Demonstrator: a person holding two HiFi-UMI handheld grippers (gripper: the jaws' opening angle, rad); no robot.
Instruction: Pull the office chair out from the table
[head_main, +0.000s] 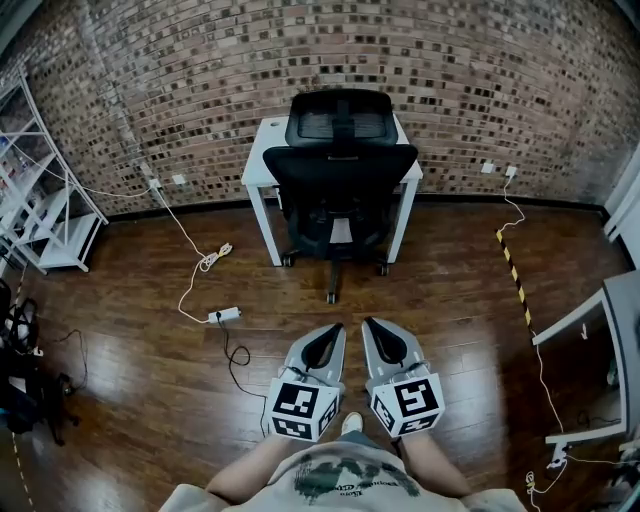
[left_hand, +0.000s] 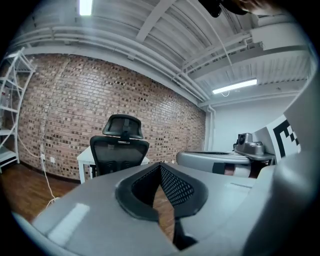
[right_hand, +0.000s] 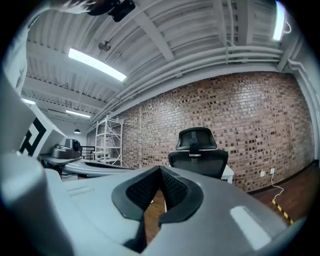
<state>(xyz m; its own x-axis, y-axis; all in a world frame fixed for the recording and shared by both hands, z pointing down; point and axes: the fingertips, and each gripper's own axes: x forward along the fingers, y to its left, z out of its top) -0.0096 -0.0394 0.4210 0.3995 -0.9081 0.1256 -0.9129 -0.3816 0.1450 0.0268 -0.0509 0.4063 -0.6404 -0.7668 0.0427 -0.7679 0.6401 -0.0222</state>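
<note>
Chair (head_main: 340, 185) seat apparently tucked beneath table (head_main: 258, 160), mostly hidden; left claw (head_main: 336, 330) and right claw (head_main: 369, 325) closed, empty.

This is an office-like workroom in an industrial-style building: a rough red-brown brick wall (head_main: 200, 90) fills the top of the head view above a dark wooden plank floor (head_main: 450, 300). At upper centre a black mesh office chair (head_main: 340, 180) stands at a small white table (head_main: 262, 150), with a white metal shelving rack (head_main: 45, 200) at the left edge and a white power strip (head_main: 225, 314) on the floor left of centre. The left gripper view shows a white beamed ceiling (left_hand: 165, 45) with a long tube light (left_hand: 235, 86) at right.
</note>
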